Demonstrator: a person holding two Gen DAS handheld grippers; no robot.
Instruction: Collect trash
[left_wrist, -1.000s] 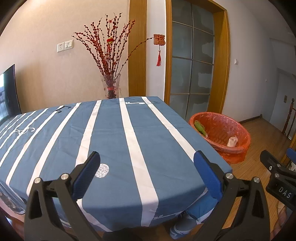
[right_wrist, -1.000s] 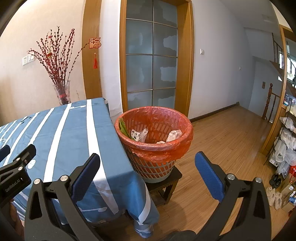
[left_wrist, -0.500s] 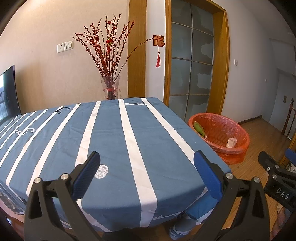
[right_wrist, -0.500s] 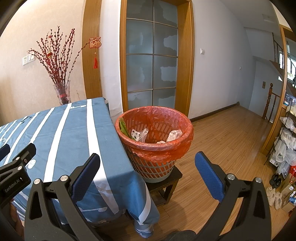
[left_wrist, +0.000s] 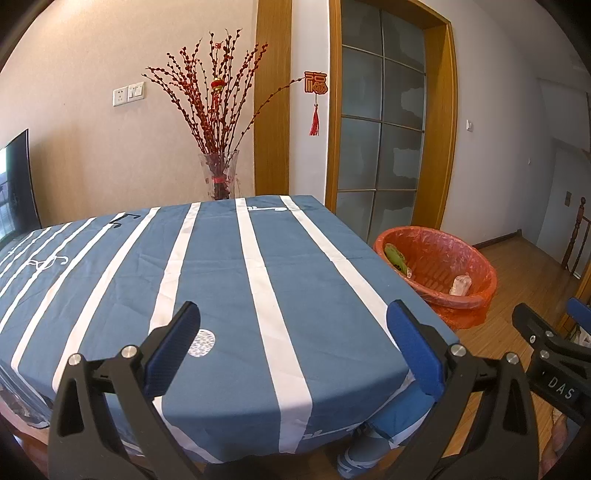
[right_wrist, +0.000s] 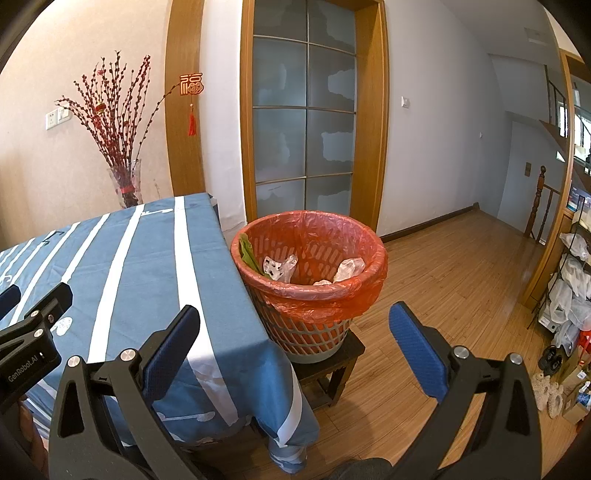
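A waste basket with an orange-red liner (right_wrist: 314, 295) stands on a low dark stool (right_wrist: 332, 365) beside the table's right edge; it also shows in the left wrist view (left_wrist: 439, 284). Inside lie crumpled clear plastic wrappers (right_wrist: 280, 267) and a green leaf (right_wrist: 248, 254). My left gripper (left_wrist: 293, 347) is open and empty above the near edge of the blue striped tablecloth (left_wrist: 221, 277). My right gripper (right_wrist: 295, 350) is open and empty, held in front of the basket at the table's corner.
A glass vase of red branches (left_wrist: 219, 181) stands behind the table's far edge. A TV (left_wrist: 16, 184) is at far left. A glass-panelled door (right_wrist: 304, 122) is behind the basket. Wooden floor (right_wrist: 443, 295) extends right toward a rack of bags (right_wrist: 570, 295).
Both grippers stay open and empty. The left wrist view has shifted slightly, with the table and basket a little lower in frame. The right view is unchanged.
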